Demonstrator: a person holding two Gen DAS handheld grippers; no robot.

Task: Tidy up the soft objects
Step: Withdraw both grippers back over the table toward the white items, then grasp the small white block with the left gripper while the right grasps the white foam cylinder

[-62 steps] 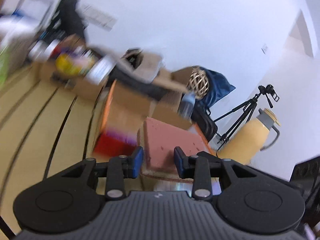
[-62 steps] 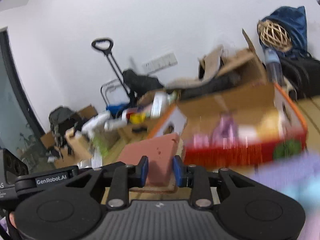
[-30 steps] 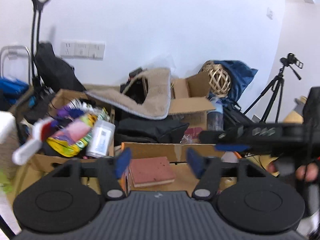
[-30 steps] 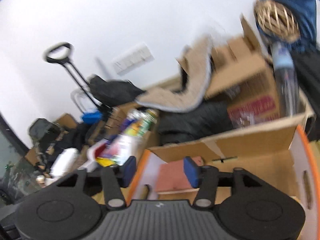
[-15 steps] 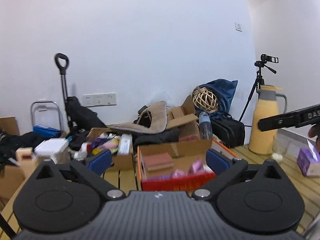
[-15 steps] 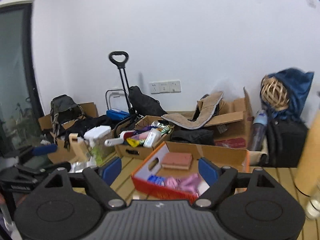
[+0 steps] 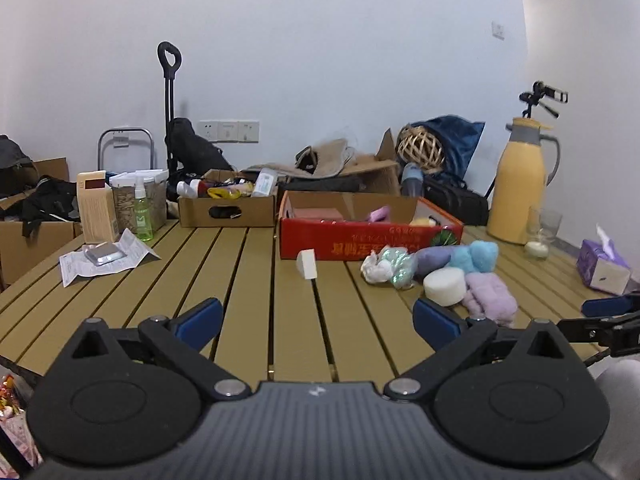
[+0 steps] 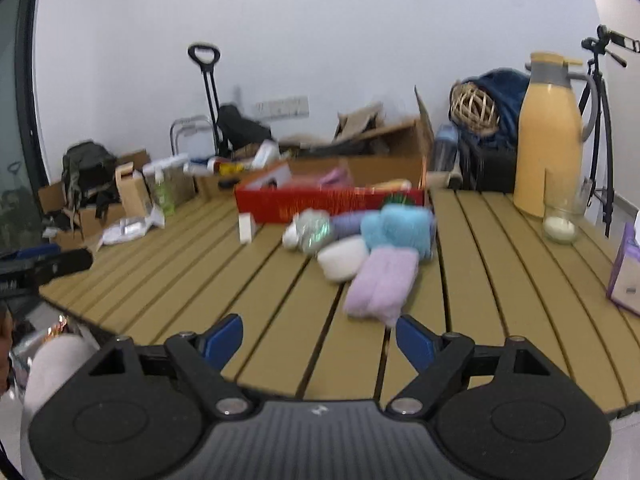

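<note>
Both grippers hang over the near part of the slatted table, empty. My left gripper [image 7: 316,320] is open wide, and my right gripper [image 8: 319,338] is open too. A red cardboard box [image 7: 370,240] at the back holds a pink sponge block [image 7: 316,213] and other soft pieces. In front of it lie a white wedge sponge [image 7: 307,264], a shiny crumpled ball [image 7: 386,268], a blue fluffy piece [image 8: 400,230], a white round sponge [image 8: 343,258] and a lilac fluffy cloth [image 8: 380,284]. The lilac cloth lies just ahead of the right gripper's right finger.
A yellow thermos jug [image 7: 520,196], a glass jar [image 7: 538,240] and a purple tissue box [image 7: 604,268] stand at the right. At the left are a paper leaflet with a foil pack [image 7: 104,258], a green spray bottle [image 7: 143,216] and a cardboard box of bottles [image 7: 228,208].
Both grippers let go of the pink sponge block, which now lies in the red box. They opened wide and drew back from the box to the table's near edge.
</note>
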